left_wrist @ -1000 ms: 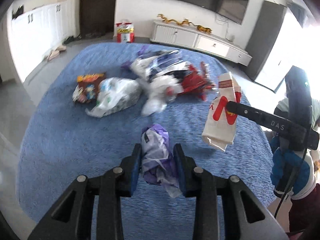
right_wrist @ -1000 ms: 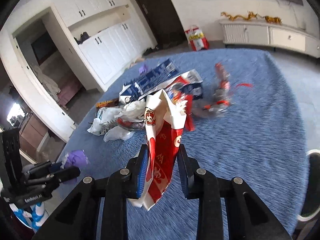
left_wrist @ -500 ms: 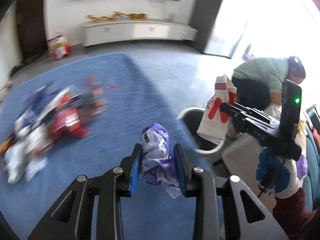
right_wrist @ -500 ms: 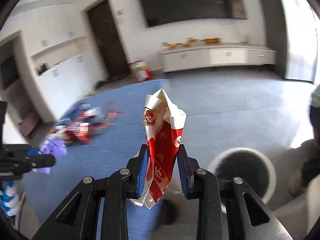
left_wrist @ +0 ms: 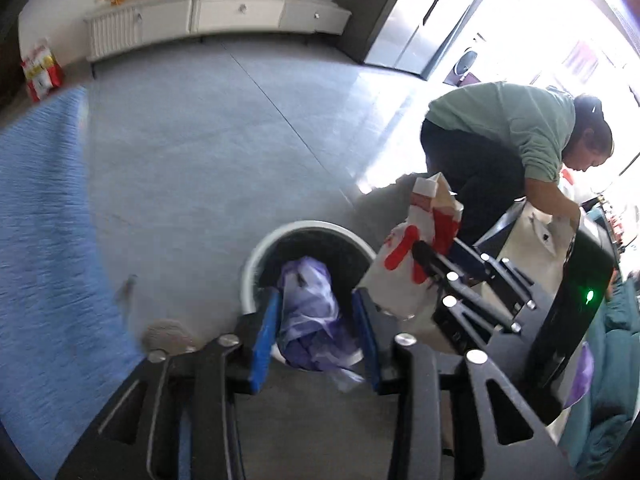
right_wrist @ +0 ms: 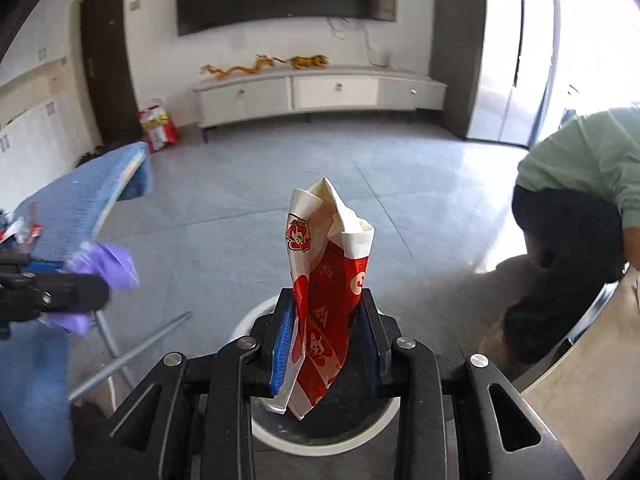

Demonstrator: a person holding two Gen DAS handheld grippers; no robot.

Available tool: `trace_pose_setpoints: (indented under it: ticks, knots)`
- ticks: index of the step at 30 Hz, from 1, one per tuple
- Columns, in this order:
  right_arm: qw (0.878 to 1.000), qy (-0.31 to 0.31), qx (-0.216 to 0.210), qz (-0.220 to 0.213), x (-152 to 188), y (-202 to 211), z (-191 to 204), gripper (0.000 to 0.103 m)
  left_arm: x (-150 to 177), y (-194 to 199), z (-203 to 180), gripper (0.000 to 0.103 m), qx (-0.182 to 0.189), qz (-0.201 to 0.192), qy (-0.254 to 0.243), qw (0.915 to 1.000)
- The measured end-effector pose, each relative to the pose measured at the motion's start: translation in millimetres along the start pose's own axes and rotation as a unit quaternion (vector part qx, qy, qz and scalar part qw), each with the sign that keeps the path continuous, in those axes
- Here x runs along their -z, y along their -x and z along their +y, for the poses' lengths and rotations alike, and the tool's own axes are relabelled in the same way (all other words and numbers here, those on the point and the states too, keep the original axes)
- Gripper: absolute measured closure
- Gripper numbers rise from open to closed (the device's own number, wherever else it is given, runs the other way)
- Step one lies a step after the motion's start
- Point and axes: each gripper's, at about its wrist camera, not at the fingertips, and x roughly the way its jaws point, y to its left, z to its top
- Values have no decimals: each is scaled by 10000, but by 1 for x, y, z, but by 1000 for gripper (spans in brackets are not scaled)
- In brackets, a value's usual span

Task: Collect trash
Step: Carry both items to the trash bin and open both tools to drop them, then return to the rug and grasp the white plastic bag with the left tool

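A: Left gripper (left_wrist: 316, 326)? 
B: Clamped on purple wrapper (left_wrist: 310, 312), right above the white bin (left_wrist: 256, 264).

A: Right gripper (right_wrist: 326, 340)? 
B: Pinched red-and-white paper bag (right_wrist: 324, 296), hung over bin too.

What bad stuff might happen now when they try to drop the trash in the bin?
1. The purple plastic bag hangs over the bin's near rim, so once released it might drape on the edge or fall outside.
2. The right tool and left tool are crowded over the same bin and might bump.
3. The tall red and white paper bag could catch the rim and tip out.
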Motion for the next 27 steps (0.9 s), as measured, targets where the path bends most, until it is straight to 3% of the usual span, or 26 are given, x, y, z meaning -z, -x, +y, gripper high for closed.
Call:
trace_pose_setpoints:
  ticks: [1, 3, 8, 11, 20, 27]
  knots:
    - [10000, -25, 71, 41, 1, -5, -3, 63, -2, -6, -1, 53, -7, 11, 52, 10000]
    - [9997, -106, 181, 88, 5, -8, -13, 49, -6, -15, 0, 51, 22, 22, 128, 9999]
    - [9991, -317, 266, 122, 13, 0, -22, 48, 2, -2, 12, 51, 123, -20, 211, 9997]
    - [9991, -386, 187, 37, 16, 14, -20, 48, 7, 20, 12, 51, 7, -321, 140, 9994]
    - [9962, 167, -355, -777, -11, 102, 46, 48, 42, 140, 18, 51, -530, -1433, -137, 9882]
    - [9825, 792, -862, -1449, -37, 178, 120, 45, 91, 249, 65, 43, -1205, -2121, -116, 9697]
